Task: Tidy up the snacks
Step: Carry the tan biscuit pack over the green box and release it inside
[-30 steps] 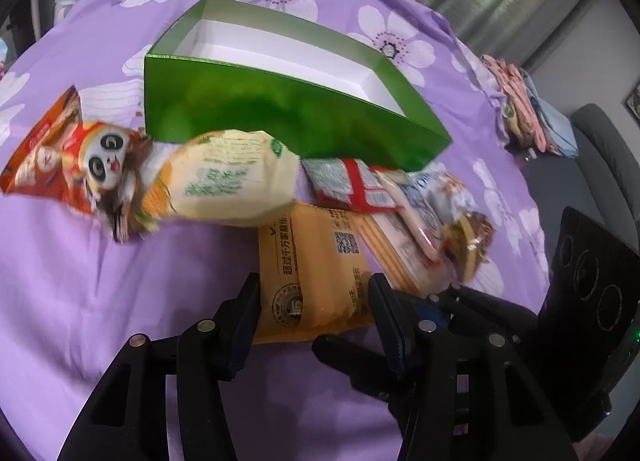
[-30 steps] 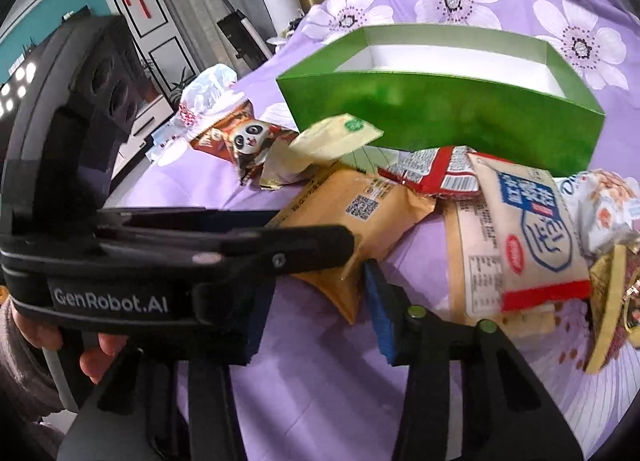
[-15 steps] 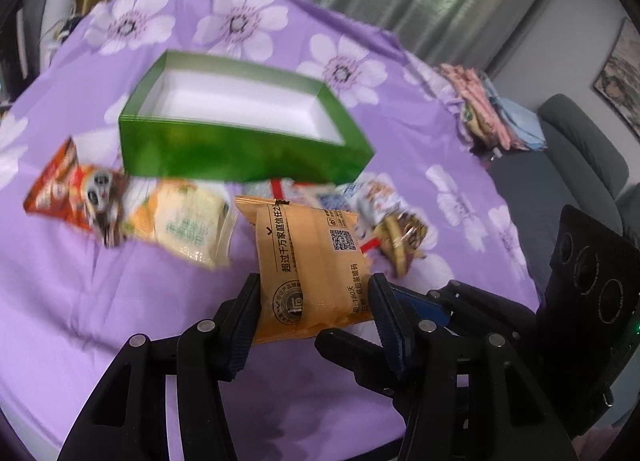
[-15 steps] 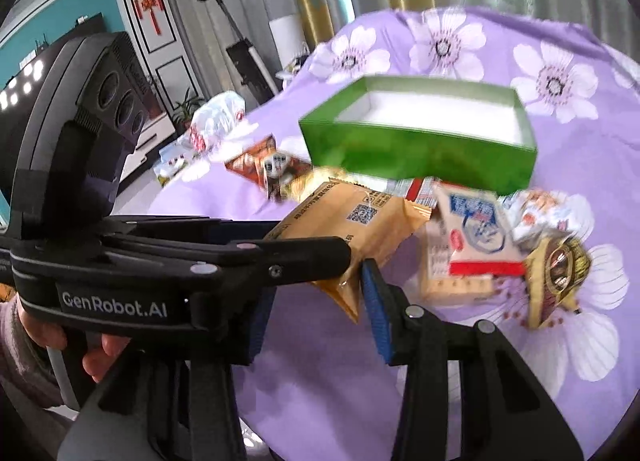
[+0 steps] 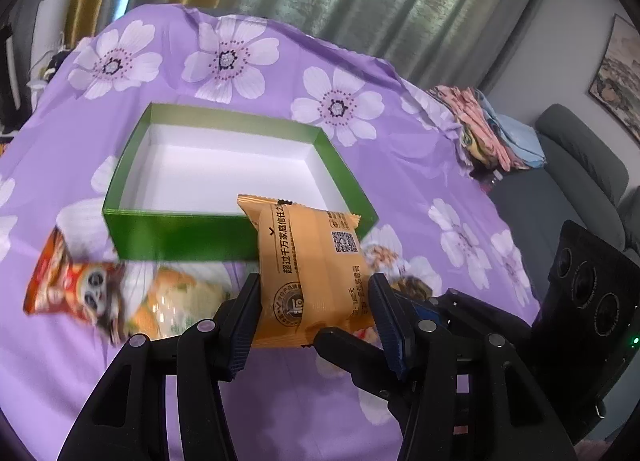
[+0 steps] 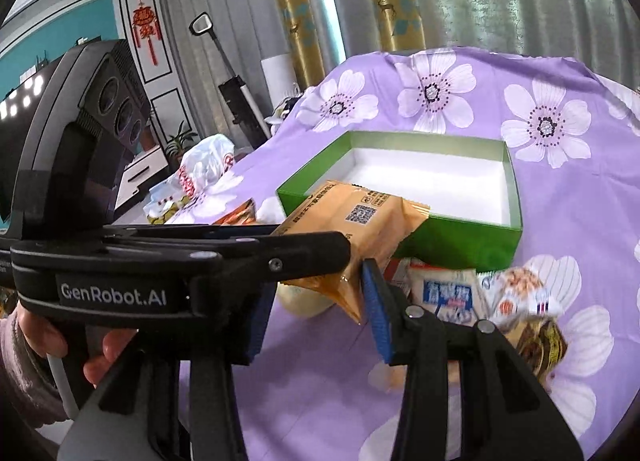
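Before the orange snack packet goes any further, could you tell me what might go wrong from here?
The orange foil snack packet is pinched only at its near end by the left gripper, so it may sag or slip. Its far end hangs at the near wall of the green cardboard box and could catch there.

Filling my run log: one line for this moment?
left gripper: shut on orange packet | right gripper: same packet | green box: empty
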A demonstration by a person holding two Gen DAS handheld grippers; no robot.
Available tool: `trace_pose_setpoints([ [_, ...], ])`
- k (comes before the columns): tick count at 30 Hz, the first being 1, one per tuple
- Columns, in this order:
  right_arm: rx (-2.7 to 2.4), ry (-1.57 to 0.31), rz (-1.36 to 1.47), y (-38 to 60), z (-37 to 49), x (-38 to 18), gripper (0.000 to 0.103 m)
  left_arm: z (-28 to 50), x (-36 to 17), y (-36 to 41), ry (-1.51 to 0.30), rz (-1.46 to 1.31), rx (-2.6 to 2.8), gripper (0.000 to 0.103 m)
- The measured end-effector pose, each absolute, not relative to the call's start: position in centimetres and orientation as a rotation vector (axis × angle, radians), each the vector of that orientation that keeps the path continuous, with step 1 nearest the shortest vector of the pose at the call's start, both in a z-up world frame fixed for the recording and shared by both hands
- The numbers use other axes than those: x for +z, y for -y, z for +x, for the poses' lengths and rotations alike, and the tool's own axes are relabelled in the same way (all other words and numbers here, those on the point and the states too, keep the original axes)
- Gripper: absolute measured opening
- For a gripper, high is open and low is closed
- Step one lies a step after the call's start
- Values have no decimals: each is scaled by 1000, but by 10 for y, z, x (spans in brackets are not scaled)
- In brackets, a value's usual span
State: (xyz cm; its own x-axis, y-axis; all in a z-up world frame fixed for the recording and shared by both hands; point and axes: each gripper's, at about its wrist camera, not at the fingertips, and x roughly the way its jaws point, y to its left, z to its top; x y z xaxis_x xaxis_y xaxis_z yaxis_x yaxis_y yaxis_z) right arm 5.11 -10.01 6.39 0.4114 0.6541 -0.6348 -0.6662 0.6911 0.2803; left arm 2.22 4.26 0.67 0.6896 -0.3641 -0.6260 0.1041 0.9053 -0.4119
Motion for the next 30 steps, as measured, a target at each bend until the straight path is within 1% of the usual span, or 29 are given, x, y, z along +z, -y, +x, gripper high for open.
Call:
trace_pose_setpoints([
  [10,809,-730,-43,82,119,66,44,90,20,-60,-739,-356,-257,54],
  [14,804,-724,-44,75,146,64,48,116,20,-65,-743,-365,-239,54],
  [15,799,-729,-44,74,152,63,54,123,18,-65,-751,-365,-234,54],
  [16,779,-731,-39,74,158,61,59,128,16,-67,-757,-360,-209,60],
  [17,764,-733,-34,75,161,60,69,131,14,-69,-765,-357,-182,72],
  [18,758,-735,-32,77,162,59,70,133,11,-71,-777,-357,-155,78],
  [19,748,-739,-26,82,162,59,69,132,11,-73,-779,-362,-147,80],
  [23,709,-756,-31,108,153,61,70,118,7,-84,-785,-373,-118,85],
  [28,636,-775,17,156,135,71,72,88,2,-90,-812,-369,-82,85],
  [30,603,-778,37,174,127,75,75,76,1,-88,-815,-357,-72,85],
])
